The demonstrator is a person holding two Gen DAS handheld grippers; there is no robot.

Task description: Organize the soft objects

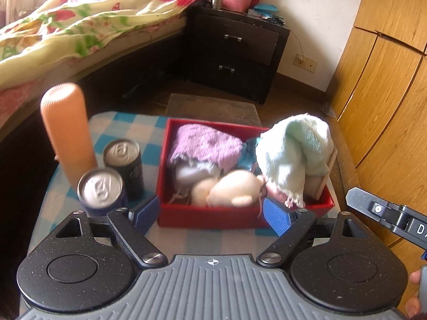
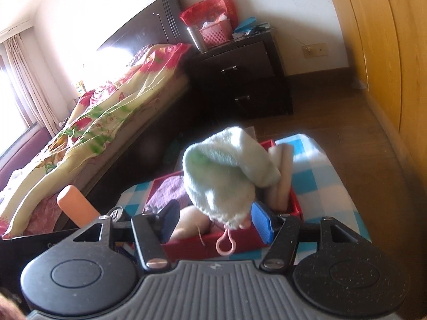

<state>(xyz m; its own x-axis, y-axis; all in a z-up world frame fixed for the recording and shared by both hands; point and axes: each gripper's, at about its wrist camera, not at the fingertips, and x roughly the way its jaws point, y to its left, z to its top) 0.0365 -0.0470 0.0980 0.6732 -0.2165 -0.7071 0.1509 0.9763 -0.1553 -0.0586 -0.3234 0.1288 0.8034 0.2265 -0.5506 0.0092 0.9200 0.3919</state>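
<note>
A red box (image 1: 208,217) stands on a small table with a blue-checked cloth (image 1: 128,122). In it lie a purple knit cloth (image 1: 205,144), a cream plush toy (image 1: 232,189) and a pale green towel (image 1: 293,154) draped over a beige block at the box's right end. My left gripper (image 1: 210,214) is open and empty just before the box's front wall. My right gripper (image 2: 214,225) is open, its fingers on either side of the green towel's (image 2: 226,170) lower edge over the red box (image 2: 240,245). A pink ring (image 2: 225,244) hangs over the front wall.
Two drink cans (image 1: 101,189) and a tall orange bottle (image 1: 66,130) stand left of the box. A bed (image 1: 80,26) lies to the left, a dark nightstand (image 1: 234,53) behind, a wooden wardrobe (image 1: 387,93) to the right. The right gripper's body (image 1: 387,213) shows at the left wrist view's right edge.
</note>
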